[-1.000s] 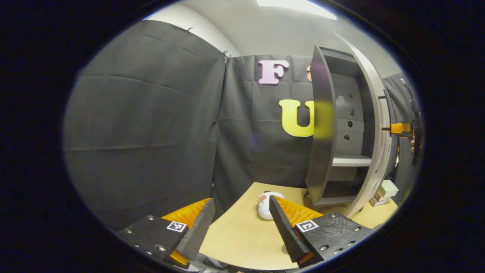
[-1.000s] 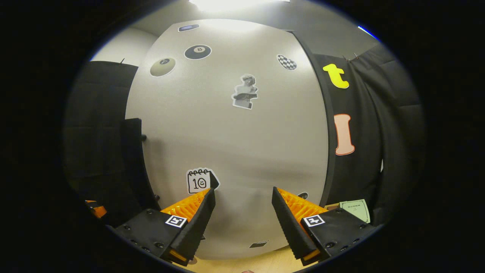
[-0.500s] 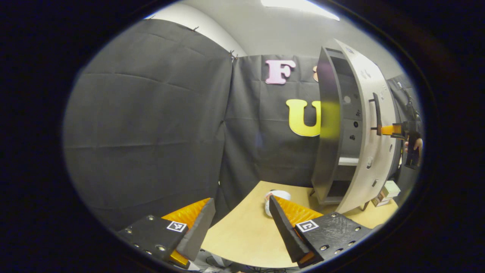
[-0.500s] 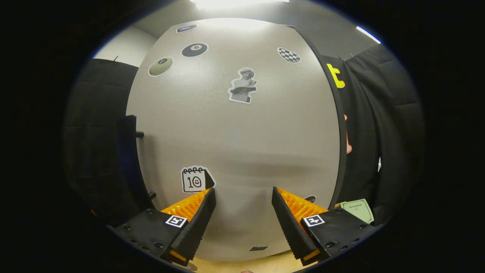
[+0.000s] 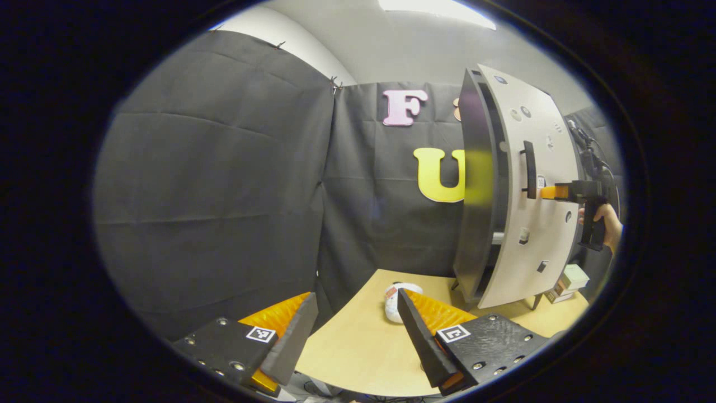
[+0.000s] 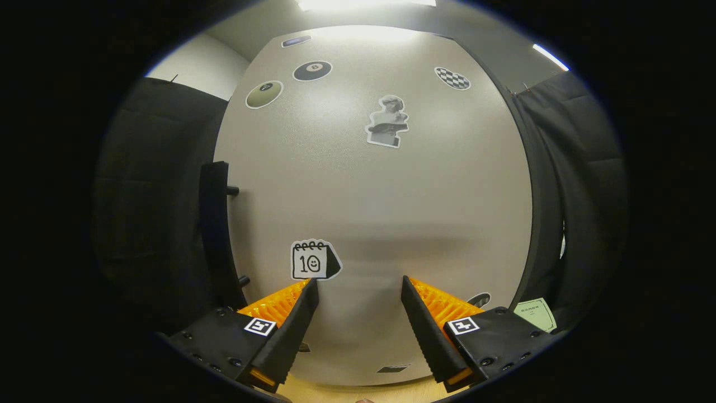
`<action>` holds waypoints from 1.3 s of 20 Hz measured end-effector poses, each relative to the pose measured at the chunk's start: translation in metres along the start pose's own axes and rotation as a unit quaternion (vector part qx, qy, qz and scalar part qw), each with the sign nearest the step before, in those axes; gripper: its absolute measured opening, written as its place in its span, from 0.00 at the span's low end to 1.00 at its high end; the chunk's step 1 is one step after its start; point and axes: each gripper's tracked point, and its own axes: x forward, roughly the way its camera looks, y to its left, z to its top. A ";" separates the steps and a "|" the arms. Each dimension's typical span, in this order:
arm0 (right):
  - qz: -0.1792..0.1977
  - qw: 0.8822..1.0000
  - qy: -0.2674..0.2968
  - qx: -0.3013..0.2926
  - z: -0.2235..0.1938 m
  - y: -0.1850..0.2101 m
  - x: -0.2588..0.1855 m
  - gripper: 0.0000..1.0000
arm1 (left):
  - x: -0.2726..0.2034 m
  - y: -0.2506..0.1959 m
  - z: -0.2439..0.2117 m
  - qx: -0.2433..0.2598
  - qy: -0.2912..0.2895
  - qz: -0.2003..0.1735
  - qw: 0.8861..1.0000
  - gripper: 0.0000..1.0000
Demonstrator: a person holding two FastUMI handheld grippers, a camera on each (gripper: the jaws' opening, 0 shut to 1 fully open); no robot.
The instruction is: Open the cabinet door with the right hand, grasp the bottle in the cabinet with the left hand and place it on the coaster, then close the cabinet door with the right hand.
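Wooden tabletop (image 5: 358, 347) carries our white bottle (image 5: 391, 295), far right the cabinet door (image 6: 380, 212) nearly closed; left gripper (image 5: 353, 331) and right gripper (image 6: 358, 319) both gape, holding nothing.

In the left gripper view, the cabinet (image 5: 475, 184) stands on the surface (image 5: 358, 347) at right, its door (image 5: 537, 190) nearly shut. A bottle (image 5: 393, 295) lies left of it, boxes (image 5: 568, 282) right.
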 end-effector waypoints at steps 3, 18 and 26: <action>-0.003 1.000 0.006 0.005 -0.001 0.000 -0.004 0.95 | -0.001 -0.001 0.001 0.000 0.000 -0.011 1.000 0.87; -0.014 1.000 -0.014 0.004 0.024 -0.078 -0.154 0.95 | 0.011 -0.107 0.049 0.009 -0.036 -0.121 0.992 0.87; -0.073 0.996 -0.040 -0.029 0.028 -0.170 -0.228 0.95 | 0.011 -0.182 0.072 0.000 -0.051 -0.178 0.983 0.87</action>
